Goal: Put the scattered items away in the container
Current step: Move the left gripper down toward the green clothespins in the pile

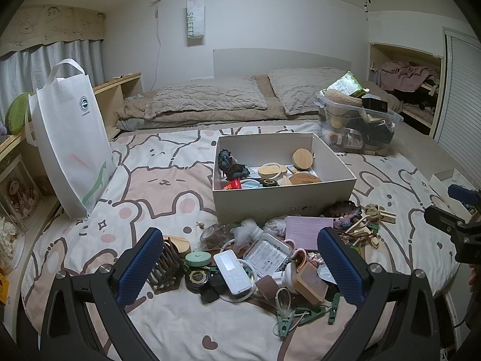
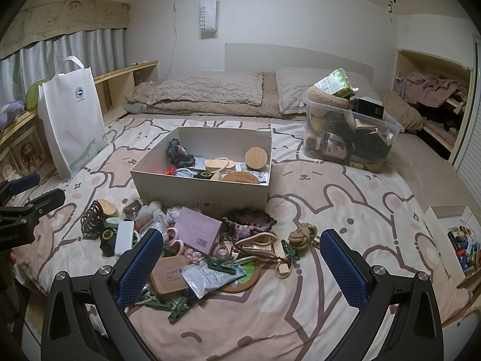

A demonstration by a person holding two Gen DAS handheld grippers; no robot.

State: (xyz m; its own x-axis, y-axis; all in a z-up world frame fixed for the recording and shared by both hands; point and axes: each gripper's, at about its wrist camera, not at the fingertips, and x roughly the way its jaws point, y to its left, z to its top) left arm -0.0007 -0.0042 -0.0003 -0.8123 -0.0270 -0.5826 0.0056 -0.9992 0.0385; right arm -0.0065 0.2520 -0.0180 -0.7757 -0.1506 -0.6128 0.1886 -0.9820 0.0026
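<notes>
A white shoe box (image 1: 282, 201) (image 2: 198, 194) sits open on the bed with wooden lids and small items inside. In front of it lies a pile of scattered items: a purple card box (image 1: 306, 230) (image 2: 197, 230), a white device (image 1: 233, 270), a wooden square block (image 2: 170, 275), green clips (image 1: 300, 313), a rope knot (image 2: 302, 234). My left gripper (image 1: 240, 270) is open and empty above the pile's left part. My right gripper (image 2: 240, 267) is open and empty above the pile's right part.
A white tote bag (image 1: 64, 138) stands at the left. A clear plastic bin (image 1: 357, 126) full of things sits at the back right. A small white box (image 2: 451, 234) with colourful bits lies at the right bed edge. Pillows lie beyond.
</notes>
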